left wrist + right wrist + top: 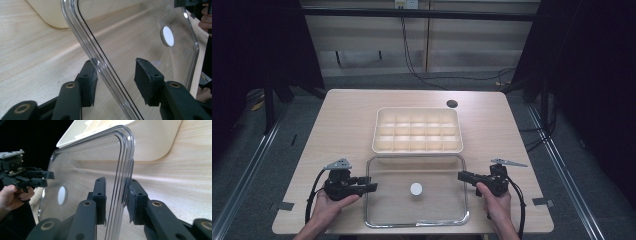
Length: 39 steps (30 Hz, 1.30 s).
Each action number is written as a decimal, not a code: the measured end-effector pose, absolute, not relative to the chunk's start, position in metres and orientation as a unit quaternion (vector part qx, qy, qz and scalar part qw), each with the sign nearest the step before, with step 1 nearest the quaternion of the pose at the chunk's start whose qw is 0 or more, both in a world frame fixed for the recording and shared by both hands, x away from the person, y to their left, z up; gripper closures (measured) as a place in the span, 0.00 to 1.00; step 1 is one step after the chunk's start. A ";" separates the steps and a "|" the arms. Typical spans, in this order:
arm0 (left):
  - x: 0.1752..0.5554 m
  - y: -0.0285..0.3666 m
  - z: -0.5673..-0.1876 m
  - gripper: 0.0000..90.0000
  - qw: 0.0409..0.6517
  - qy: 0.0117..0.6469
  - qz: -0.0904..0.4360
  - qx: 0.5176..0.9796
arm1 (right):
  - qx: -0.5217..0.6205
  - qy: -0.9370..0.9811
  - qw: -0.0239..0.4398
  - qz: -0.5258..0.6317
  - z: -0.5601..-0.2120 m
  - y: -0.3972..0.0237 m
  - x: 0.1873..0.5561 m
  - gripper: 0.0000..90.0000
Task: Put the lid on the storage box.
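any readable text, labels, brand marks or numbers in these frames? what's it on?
None readable.
Clear lid: no print; the white round disc at its middle is blank.
Cream compartment tray: no marking.
Left gripper and right gripper: no lettering seen on the black jaws or grey plates.
Wooden table: bare, with a dark round hole, unlabelled.

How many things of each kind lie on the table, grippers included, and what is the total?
Clear plastic lid: 1
Cream compartment tray: 1
White round disc on the lid: 1
Hand-held grippers: 2, left gripper and right gripper
Total: 5
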<state>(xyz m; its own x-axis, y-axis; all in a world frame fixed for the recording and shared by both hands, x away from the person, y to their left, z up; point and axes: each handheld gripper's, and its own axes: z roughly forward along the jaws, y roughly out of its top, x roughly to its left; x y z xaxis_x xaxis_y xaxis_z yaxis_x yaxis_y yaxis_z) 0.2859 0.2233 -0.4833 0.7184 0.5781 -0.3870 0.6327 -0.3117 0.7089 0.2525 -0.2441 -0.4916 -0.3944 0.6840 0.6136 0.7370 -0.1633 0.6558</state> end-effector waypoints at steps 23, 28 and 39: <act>0.279 0.235 -0.449 0.76 0.492 0.368 -0.009 0.789 | -0.539 -0.643 -0.013 -0.543 -0.461 -0.236 0.246 0.80; 0.276 0.235 -0.443 0.79 0.498 0.365 -0.006 0.786 | -0.537 -0.640 -0.019 -0.549 -0.454 -0.236 0.241 0.80; 0.282 0.234 -0.428 0.81 0.513 0.362 0.004 0.778 | -0.532 -0.631 -0.035 -0.564 -0.437 -0.237 0.245 0.80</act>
<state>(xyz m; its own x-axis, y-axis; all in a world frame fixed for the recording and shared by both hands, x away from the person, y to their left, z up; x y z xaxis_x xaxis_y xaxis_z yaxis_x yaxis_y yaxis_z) 0.2819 0.2337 -0.4276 0.7382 0.5674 -0.3649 0.5587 -0.2111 0.8021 0.2451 -0.2374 -0.4366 -0.4321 0.7103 0.5557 0.6311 -0.2020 0.7489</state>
